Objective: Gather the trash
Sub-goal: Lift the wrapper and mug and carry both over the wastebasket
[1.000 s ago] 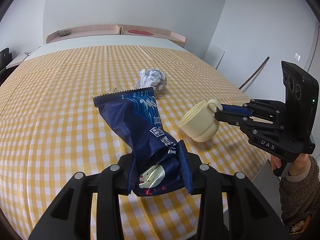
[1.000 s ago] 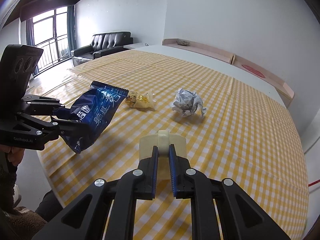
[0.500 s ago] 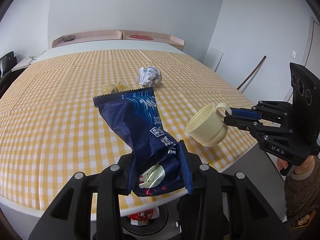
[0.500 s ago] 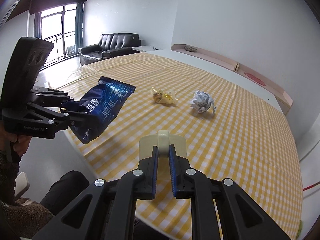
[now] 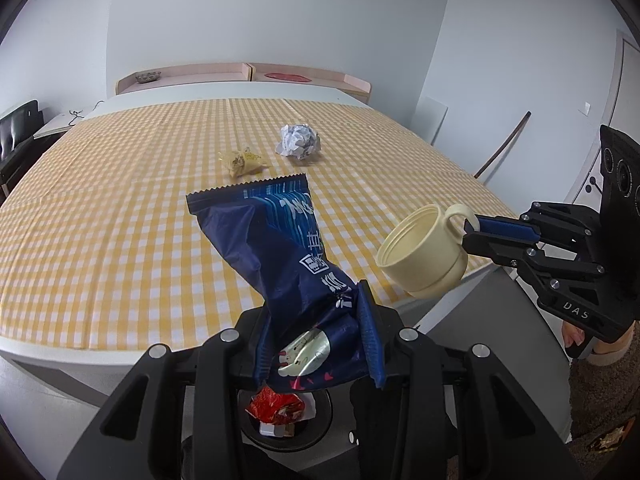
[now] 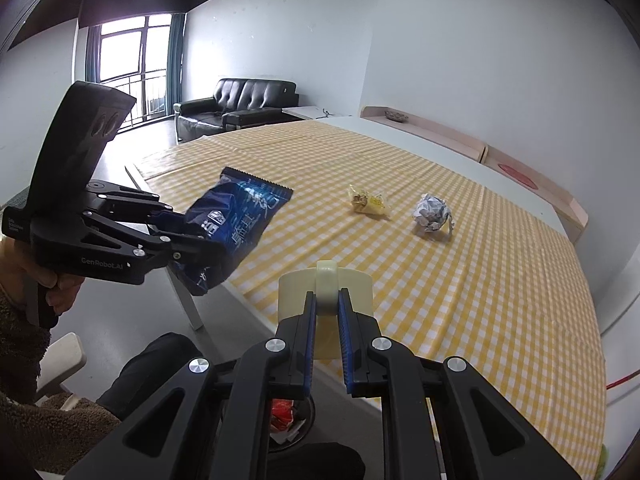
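My left gripper [image 5: 318, 328] is shut on a dark blue snack bag [image 5: 276, 248], held in the air past the table's near edge; the same blue snack bag [image 6: 236, 220] shows at the left of the right wrist view. My right gripper [image 6: 326, 308] is shut on the handle of a cream cup [image 6: 324, 284], and that cream cup [image 5: 424, 252] tilts mouth-left at the right of the left wrist view. A crumpled white paper ball [image 5: 298, 142] and a small yellow wrapper [image 5: 240, 160] lie on the yellow checked tablecloth [image 5: 100, 220]. A dark bin [image 5: 280, 424] with a red wrapper inside sits on the floor below both grippers.
The table's white edge [image 5: 80, 364] runs just ahead of the bin. A black sofa [image 6: 240, 108] and a window stand far off. A white chair part [image 6: 60, 356] and the person's fleece sleeves [image 6: 24, 400] are at the lower left. Pink trays [image 5: 240, 72] line the far wall.
Both grippers have drawn back from over the table with the bag and the cup still held. The table edge and the bin on the floor have come into view below them.
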### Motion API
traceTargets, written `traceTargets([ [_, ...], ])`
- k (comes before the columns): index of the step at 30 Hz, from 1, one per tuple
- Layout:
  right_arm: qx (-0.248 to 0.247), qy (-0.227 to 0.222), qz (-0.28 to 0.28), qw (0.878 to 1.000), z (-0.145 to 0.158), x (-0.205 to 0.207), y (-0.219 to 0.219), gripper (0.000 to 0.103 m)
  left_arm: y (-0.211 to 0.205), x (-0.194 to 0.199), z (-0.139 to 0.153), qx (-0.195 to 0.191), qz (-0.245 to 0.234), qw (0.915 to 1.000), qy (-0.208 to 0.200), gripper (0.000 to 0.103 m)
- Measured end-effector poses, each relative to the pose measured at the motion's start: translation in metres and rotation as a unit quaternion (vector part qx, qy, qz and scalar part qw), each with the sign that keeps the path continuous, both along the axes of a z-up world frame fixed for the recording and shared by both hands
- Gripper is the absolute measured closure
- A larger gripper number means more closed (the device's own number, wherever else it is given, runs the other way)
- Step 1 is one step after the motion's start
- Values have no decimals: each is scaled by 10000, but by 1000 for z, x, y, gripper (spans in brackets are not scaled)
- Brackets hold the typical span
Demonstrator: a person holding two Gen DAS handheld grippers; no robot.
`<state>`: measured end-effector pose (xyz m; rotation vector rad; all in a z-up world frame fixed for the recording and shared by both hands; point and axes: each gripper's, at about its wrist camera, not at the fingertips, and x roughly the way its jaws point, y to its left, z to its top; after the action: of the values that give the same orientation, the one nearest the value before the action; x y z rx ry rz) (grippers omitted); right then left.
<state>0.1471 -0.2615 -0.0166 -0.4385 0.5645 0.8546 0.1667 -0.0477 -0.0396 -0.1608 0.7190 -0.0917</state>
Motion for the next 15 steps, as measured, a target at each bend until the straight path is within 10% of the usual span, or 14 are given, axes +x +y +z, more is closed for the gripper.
traceTargets([
  [15, 101, 116, 278, 9995, -19, -54, 1, 88, -10, -49, -21, -31, 53, 9999, 147, 65],
])
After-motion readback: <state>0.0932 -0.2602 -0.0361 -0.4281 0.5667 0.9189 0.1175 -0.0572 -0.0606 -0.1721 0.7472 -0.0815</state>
